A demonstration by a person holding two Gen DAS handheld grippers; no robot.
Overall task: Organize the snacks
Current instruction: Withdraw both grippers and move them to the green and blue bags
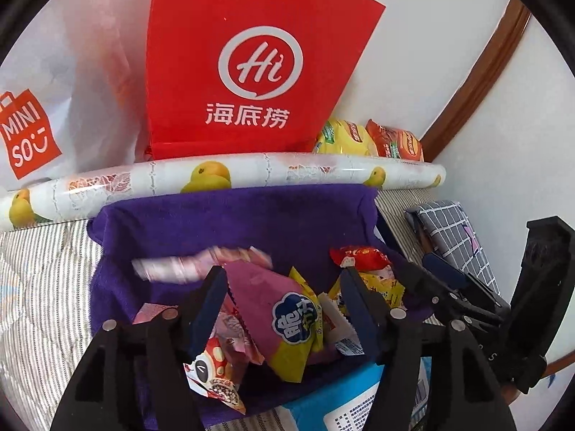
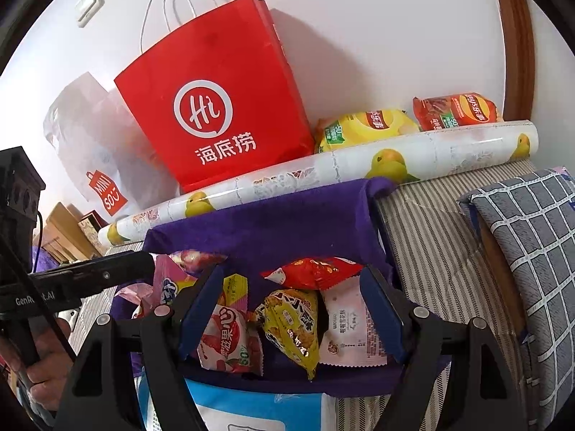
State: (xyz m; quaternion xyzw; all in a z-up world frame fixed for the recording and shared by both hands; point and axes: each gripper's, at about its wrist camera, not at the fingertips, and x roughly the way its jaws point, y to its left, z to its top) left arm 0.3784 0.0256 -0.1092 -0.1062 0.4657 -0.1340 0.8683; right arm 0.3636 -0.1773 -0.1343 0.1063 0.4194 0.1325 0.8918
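Observation:
A purple fabric bin [image 1: 222, 222] [image 2: 287, 215] holds several snack packets. In the left wrist view my left gripper [image 1: 284, 280] is open above a pink and yellow packet [image 1: 276, 327], with a blurred pink packet [image 1: 187, 262] further in and a red packet [image 1: 355, 256] to the right. In the right wrist view my right gripper [image 2: 294, 283] is open over a yellow packet [image 2: 293, 327], a white packet [image 2: 350, 327], a pink lychee packet [image 2: 226, 337] and a red packet [image 2: 312, 269]. Neither gripper holds anything.
A red paper bag [image 1: 251, 61] [image 2: 222, 115], a white Miniso bag [image 1: 32, 133] and two chip bags [image 2: 366, 125] [image 2: 456, 109] stand behind a fruit-print roll [image 1: 222, 176] [image 2: 359, 161] by the wall. A checked pillow [image 2: 532, 237] lies right. A blue box [image 2: 251, 406] sits in front.

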